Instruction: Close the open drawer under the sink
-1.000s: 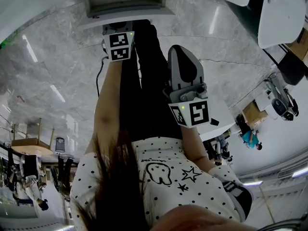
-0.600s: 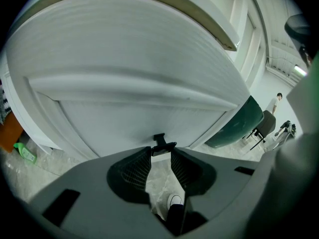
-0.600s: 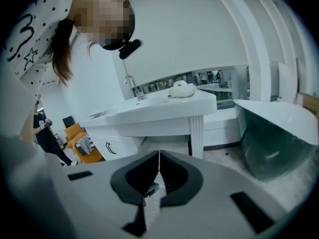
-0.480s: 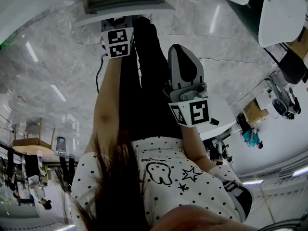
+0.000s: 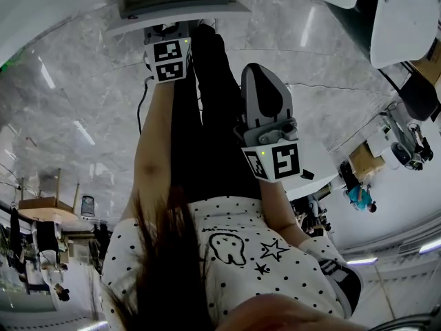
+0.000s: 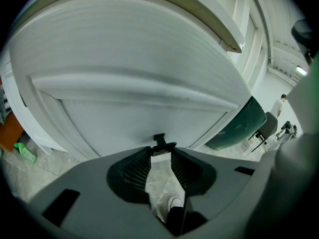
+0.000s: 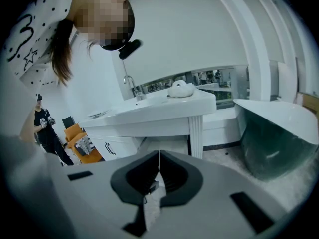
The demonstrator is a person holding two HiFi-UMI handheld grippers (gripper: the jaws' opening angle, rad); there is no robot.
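The white drawer (image 5: pixel 182 7) juts from the cabinet at the top of the head view. In the left gripper view its front (image 6: pixel 139 59) fills the picture. A small black handle (image 6: pixel 160 144) on it lies across the tips of my left gripper (image 6: pixel 160 156). The jaws stand apart with only floor between the pads. In the head view my left gripper (image 5: pixel 169 33) points at the drawer, its marker cube just below. My right gripper (image 5: pixel 258 71) hangs lower, over the person's black-clad legs (image 5: pixel 213 116). Seen in its own view, the right gripper (image 7: pixel 159 156) is shut on nothing.
A white pedestal sink (image 7: pixel 164 106) with a tap (image 7: pixel 130 86) stands ahead of the right gripper, with a dark green tub (image 7: pixel 279 138) to its right. An orange chair (image 7: pixel 75 136) and a person in black (image 7: pixel 47 131) are at the left. The floor is grey marble (image 5: pixel 83 102).
My left gripper has edged a little towards the drawer. The right gripper has stayed where it was.
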